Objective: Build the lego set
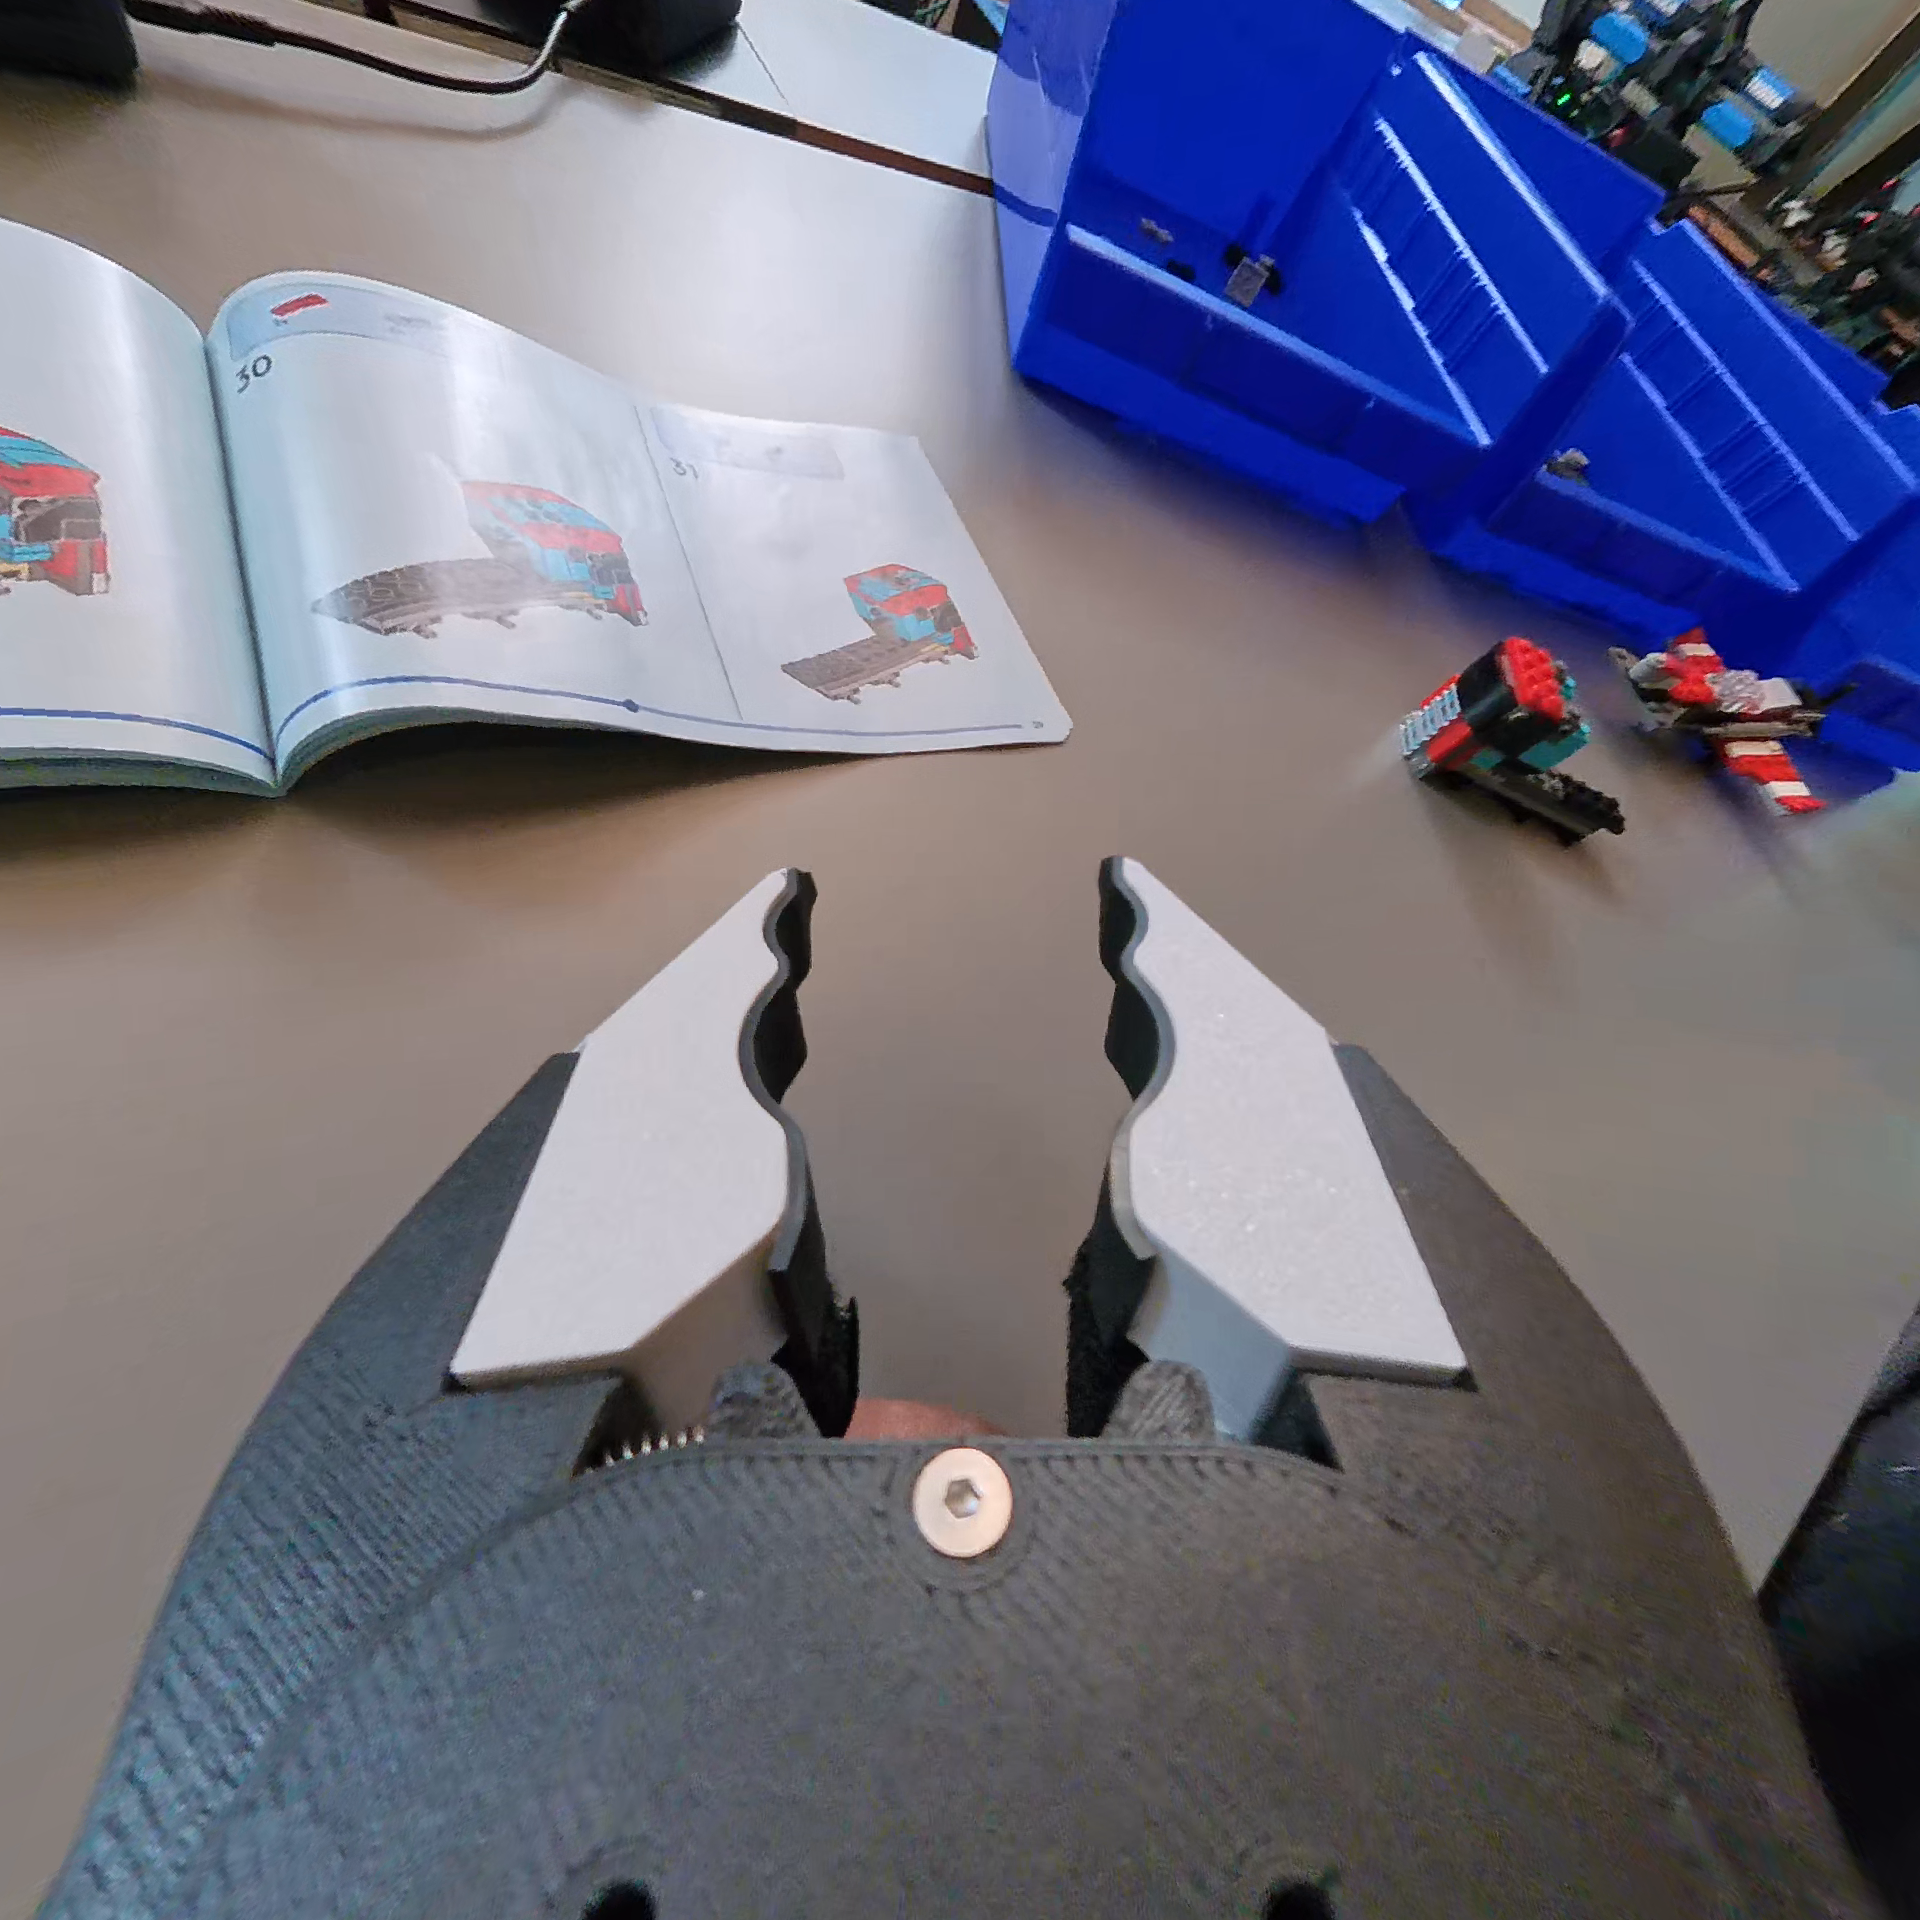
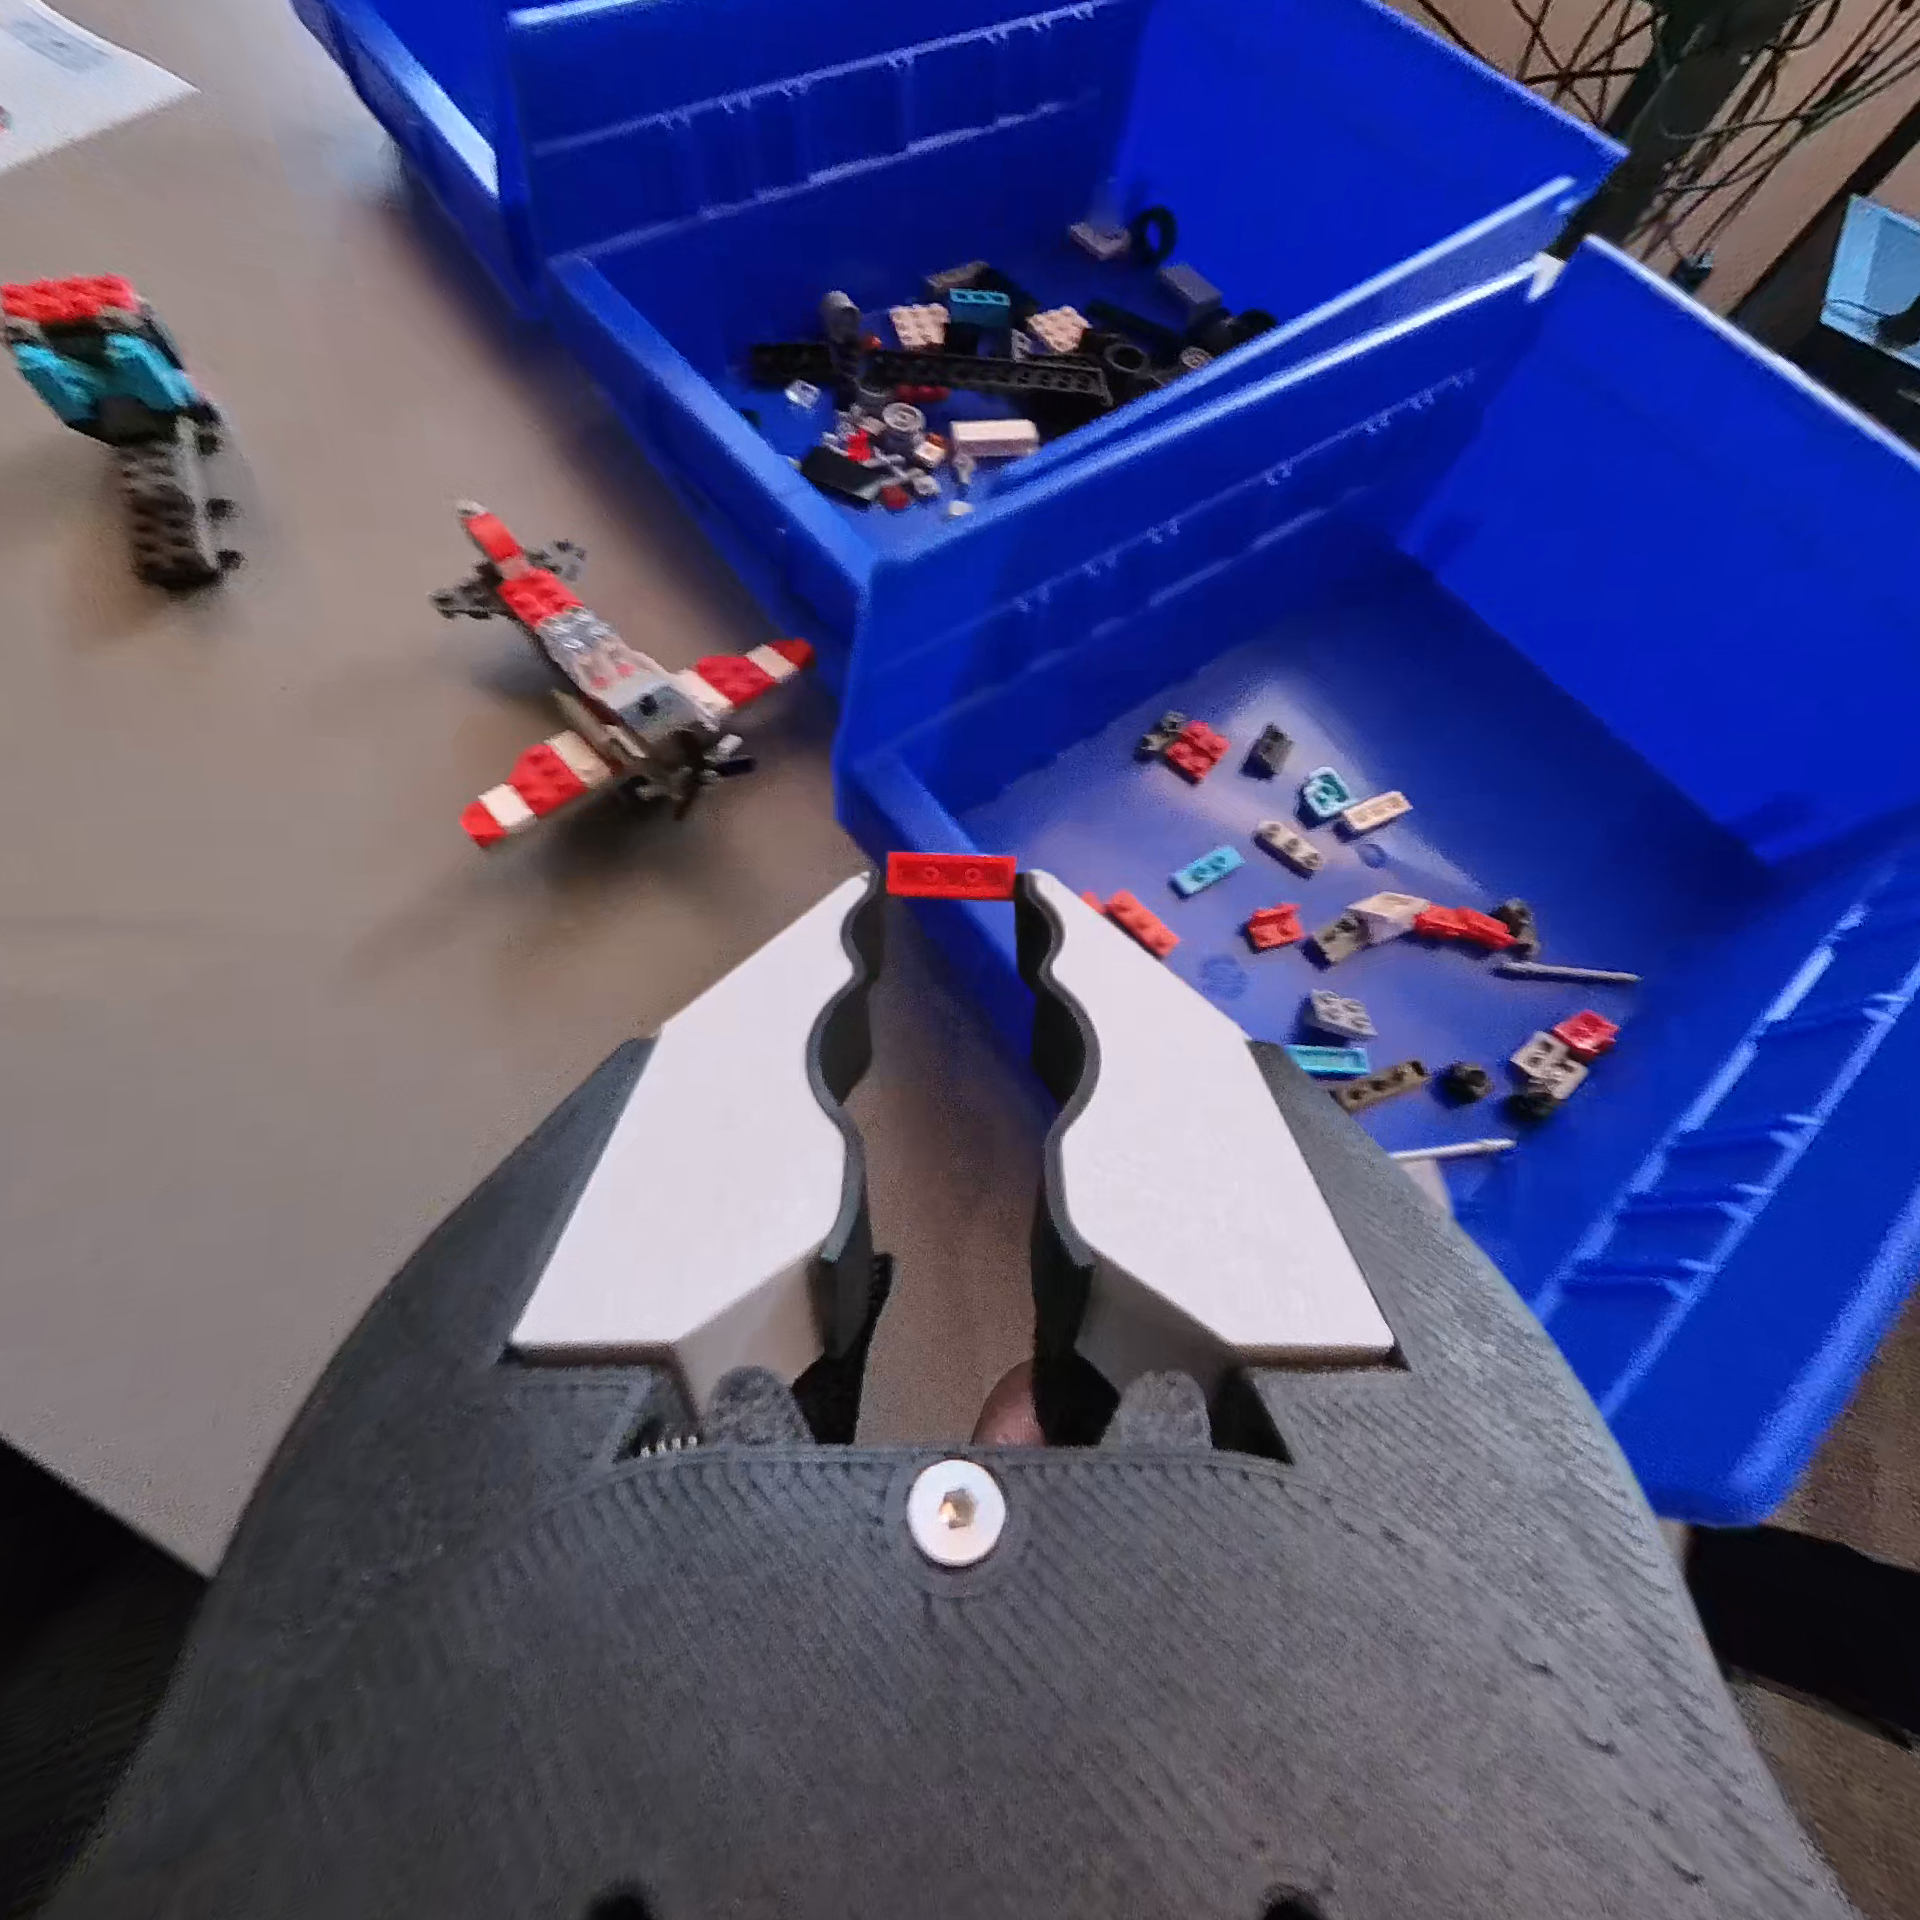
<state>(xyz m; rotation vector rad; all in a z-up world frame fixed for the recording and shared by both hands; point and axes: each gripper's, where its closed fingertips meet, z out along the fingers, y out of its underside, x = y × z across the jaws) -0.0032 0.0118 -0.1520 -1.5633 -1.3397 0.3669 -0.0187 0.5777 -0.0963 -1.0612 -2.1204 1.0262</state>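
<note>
While the right gripper (image 2: pixel 951 878) pinches a small red plate (image 2: pixel 950 875) crosswise between its fingertips, it hangs above the near left corner of the nearest blue bin (image 2: pixel 1714 1195), right over that bin's front wall. Inside this bin lie scattered small pieces (image 2: pixel 1382 914) in red, teal, grey and black, spread loosely across the floor, with a thin grey rod near the right side. Behind it stands a second blue bin (image 2: pixel 1299 135) holding a denser heap of black, grey and white parts (image 2: pixel 997 374). A third bin's edge shows farther left, cut off by the frame.

On the brown table (image 2: pixel 312 935), just left of the nearest bin, sits a small red-and-white striped plane model (image 2: pixel 613 675), its wing tip close to the bin's wall. Farther left and well apart stands the half-built model (image 2: pixel 114 405), with a red top, teal sides and a black studded base; it is blurred.

The left gripper (image 1: pixel 956 883) has its jaws spread with nothing between them, held low over bare table (image 1: pixel 1039 1039). Ahead on its left lies an open instruction booklet (image 1: pixel 499 520) with pictured build steps. To its right the half-built model (image 1: pixel 1507 727) and the plane model (image 1: pixel 1725 717) rest near the row of blue bins (image 1: pixel 1351 312). A dark cable (image 1: pixel 436 62) crosses the far table edge.
</note>
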